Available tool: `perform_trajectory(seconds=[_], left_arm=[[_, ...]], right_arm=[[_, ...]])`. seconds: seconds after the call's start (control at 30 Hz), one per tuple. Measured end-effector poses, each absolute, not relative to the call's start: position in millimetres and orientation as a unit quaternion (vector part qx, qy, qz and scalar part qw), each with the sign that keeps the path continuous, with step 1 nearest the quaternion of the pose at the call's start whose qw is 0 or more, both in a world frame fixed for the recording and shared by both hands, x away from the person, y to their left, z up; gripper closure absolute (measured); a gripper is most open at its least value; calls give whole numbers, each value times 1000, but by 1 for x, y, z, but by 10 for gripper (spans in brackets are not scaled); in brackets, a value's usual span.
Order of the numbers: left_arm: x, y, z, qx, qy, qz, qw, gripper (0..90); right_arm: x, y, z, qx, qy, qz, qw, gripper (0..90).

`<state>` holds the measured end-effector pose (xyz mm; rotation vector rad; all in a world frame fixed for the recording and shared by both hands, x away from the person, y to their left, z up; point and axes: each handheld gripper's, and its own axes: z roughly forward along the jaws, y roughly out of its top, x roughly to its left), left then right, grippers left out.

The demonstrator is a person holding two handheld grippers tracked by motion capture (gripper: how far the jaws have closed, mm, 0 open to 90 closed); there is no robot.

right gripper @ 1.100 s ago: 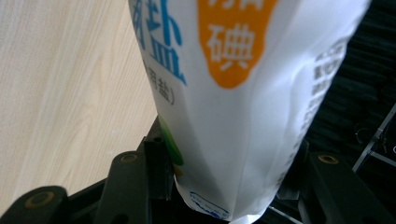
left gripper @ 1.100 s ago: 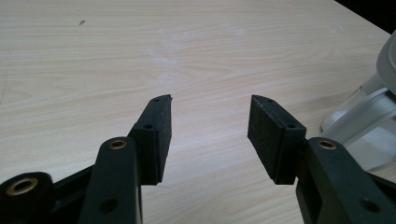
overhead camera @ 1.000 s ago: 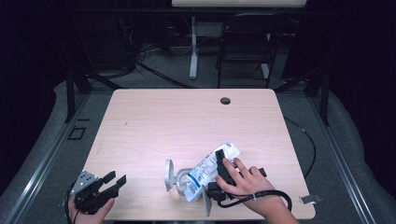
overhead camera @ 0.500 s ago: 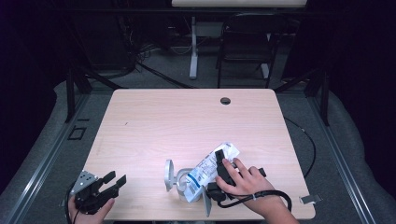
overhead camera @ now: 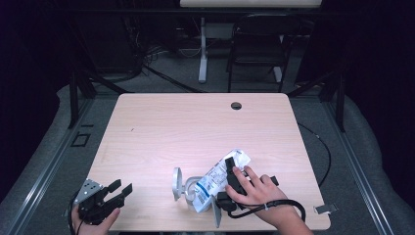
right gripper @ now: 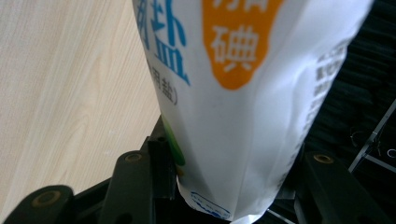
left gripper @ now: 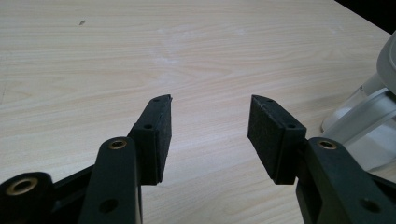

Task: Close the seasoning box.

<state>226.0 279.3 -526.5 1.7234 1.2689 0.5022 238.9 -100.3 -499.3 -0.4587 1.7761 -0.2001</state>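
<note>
You are holding a white bag of iodised salt [overhead camera: 219,180] tilted over a clear glass jar [overhead camera: 188,188] near the front edge of the surface [overhead camera: 195,127], its lower end at the jar and its crimped top [overhead camera: 239,157] pointing up and away toward your right. In the right gripper view the bag [right gripper: 243,93] is sitting between the jaws, its blue and orange print close to the lens, and the pads are pressing in on both flanks, so your right hand-held gripper [overhead camera: 230,178] is grasping the bag across its width. Its jaws have just been closing a little on the pouch.

To do this step well, keep that squeeze gentle: the pouch looks soft, and I judge that a harder clench could buckle it or push salt out in a burst. Keep the low end over the jar's mouth; I cannot tell from these views whether the bag is open there or whether anything is flowing.

The jar's grey lid [overhead camera: 176,183] is standing on edge just beside it on the left, so mind you are not knocking it.

Your left hand-held gripper [overhead camera: 117,192] is waiting, jaws spread and empty, at the front left corner, well apart from the bag. The jar [left gripper: 369,121] is showing at the right edge of its view, so you could bring it across to steady the glass.
</note>
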Motion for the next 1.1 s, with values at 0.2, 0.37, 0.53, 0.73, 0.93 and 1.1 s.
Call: perform_trajectory(seconds=[0.2,0.37,0.53,0.73,0.93,1.1], left_arm=[[226,280,-526,699,514,203,454,500],[226,280,-526,699,515,203,452,500],[226,280,-526,698,516,203,453,500],[226,280,-527,699,516,203,452,500],[226,280,-527,698,517,203,453,500],[226,280,-527,698,517,202,453,500]], right_arm=[[239,-100,-499,-199,766,-89,604,542],[239,-100,-499,-201,766,-84,604,544],[239,-99,-499,-203,765,-85,605,546],[239,-99,-498,-205,764,-86,605,549],[239,-99,-497,-206,764,-87,605,553],[239,-98,-497,-207,764,-87,604,556]])
